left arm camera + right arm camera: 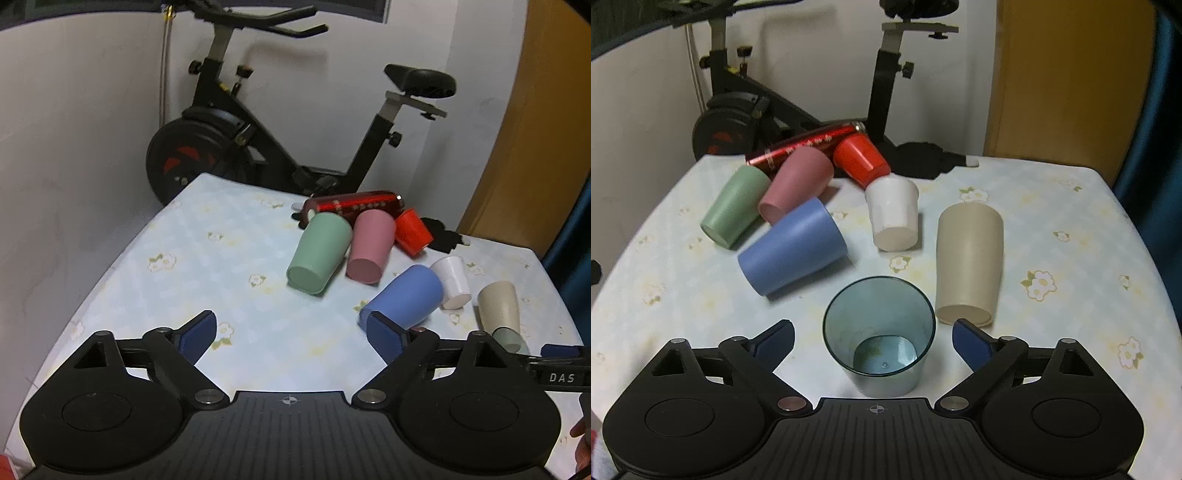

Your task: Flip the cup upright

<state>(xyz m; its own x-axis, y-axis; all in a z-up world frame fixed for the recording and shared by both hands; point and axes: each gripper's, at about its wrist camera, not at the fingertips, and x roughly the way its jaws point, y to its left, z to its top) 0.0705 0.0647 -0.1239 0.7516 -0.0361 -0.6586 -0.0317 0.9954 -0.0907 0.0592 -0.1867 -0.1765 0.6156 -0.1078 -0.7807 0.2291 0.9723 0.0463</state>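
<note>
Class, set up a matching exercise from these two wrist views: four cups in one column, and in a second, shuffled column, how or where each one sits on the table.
Column 1:
1. clear teal cup
2. blue cup
3. beige cup
4. red cup

Column 2:
a. lying on its side against the red bottle
b. standing upright between open jaws
c. lying on its side, nearest the green cup
d. lying right of the white cup

Pairs: 1-b, 2-c, 3-d, 4-a

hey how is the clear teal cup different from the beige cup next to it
The clear teal cup stands upright with its mouth up; the beige cup lies on its side, base toward the camera. The teal cup is see-through, the beige cup opaque. The teal cup sits between the open right tongs; the beige cup lies just beyond them. Both rest on the flowered tablecloth.
</note>
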